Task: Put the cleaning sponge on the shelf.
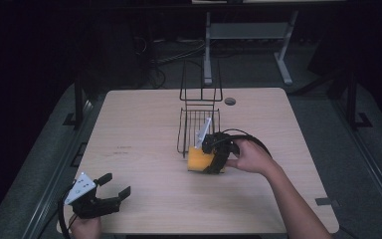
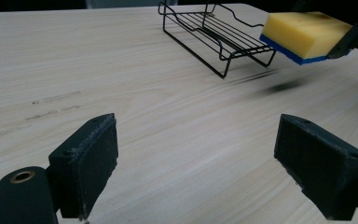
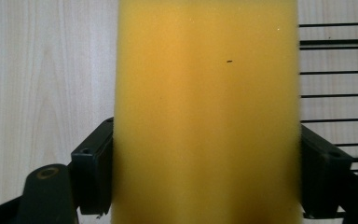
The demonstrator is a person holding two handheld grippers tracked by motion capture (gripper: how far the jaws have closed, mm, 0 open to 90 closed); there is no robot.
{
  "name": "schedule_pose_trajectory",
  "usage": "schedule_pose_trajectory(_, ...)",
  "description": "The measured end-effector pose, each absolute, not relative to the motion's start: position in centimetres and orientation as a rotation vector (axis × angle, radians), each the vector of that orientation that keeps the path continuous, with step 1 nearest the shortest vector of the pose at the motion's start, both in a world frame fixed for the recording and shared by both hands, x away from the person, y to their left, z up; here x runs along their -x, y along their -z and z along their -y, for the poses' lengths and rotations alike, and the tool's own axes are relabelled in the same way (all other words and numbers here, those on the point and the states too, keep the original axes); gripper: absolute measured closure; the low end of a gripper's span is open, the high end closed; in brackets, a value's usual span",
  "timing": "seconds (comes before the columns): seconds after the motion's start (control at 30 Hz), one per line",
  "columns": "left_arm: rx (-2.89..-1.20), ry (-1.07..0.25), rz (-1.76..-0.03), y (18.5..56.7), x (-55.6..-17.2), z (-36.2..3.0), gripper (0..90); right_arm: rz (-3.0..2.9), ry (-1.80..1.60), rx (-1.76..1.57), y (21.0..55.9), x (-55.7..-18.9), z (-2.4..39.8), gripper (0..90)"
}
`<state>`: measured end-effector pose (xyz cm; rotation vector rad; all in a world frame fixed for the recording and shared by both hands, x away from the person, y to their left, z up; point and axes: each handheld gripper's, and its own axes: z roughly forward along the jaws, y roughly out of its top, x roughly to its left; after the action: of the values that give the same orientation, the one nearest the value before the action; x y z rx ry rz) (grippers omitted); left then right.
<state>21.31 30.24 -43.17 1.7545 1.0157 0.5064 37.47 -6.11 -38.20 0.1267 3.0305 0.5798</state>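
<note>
The yellow sponge point(image 1: 200, 160) is gripped by the right gripper point(image 1: 214, 158), lifted just beside the wire rack point(image 1: 197, 124). Its blue underside is mostly hidden. The left gripper point(image 1: 110, 191) is held spread wide, well away from the rack.

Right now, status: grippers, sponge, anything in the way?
Right gripper shut on sponge, lifted off the table beside the wire rack. Left gripper open, idle near the table edge. Nothing blocking the rack.
</note>
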Motion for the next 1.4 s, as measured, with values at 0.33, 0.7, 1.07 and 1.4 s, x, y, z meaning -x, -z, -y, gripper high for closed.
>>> schedule_pose_trajectory(0.33, -1.749, -0.505, -1.018, 43.2, -21.3, -30.2, 12.8, -3.034, -0.571, -0.144, 37.7, -38.4, 6.0, 21.5)
schedule_pose_trajectory(0.7, -1.749, -0.504, -1.017, 43.2, -21.3, -30.2, 12.8, -3.043, -0.568, -0.140, 37.6, -39.4, 5.5, 21.6)
schedule_pose_trajectory(1.07, -1.748, -0.506, -1.015, 43.1, -21.2, -30.3, 12.8, -3.045, -0.538, -0.164, 37.4, -40.5, 5.5, 21.6)
schedule_pose_trajectory(1.4, -1.746, -0.506, -1.014, 43.1, -21.2, -30.2, 12.8, -3.046, -0.498, -0.173, 37.3, -41.1, 5.4, 21.5)
